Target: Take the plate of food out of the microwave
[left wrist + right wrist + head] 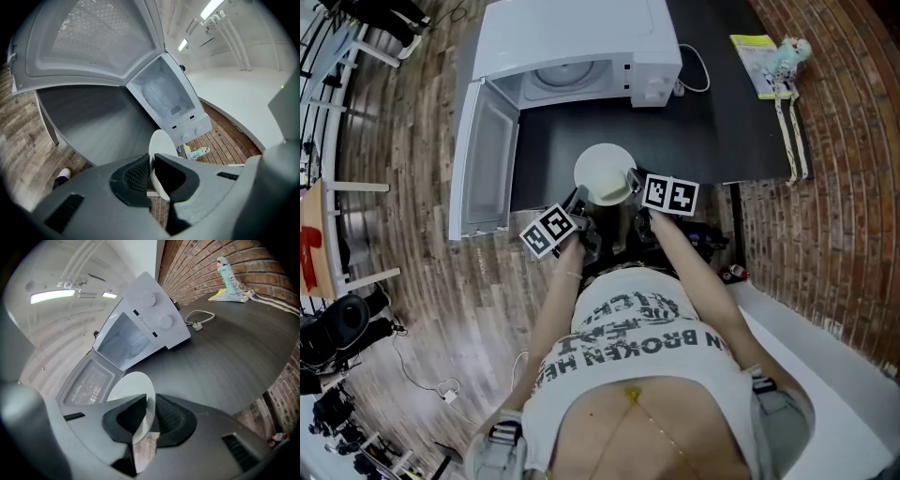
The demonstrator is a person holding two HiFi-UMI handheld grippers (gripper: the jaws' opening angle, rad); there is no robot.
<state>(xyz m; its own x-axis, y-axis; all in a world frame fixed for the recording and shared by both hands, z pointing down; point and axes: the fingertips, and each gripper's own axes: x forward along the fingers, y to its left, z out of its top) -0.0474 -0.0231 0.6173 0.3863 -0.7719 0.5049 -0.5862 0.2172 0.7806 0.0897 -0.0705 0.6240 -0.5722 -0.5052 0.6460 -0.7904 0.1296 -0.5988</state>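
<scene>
A white round plate hangs over the dark table near its front edge, outside the white microwave, whose door stands wide open to the left. My left gripper is shut on the plate's near left rim, and my right gripper is shut on its right rim. In the left gripper view the plate stands edge-on between the pads of my left gripper. The right gripper view shows the plate pinched by my right gripper. I cannot make out food on it.
The microwave's cavity looks empty. Its cord and plug lie right of it. A yellow booklet with a small figure and a white strip sit at the table's right end. Brick flooring lies right, metal chairs left.
</scene>
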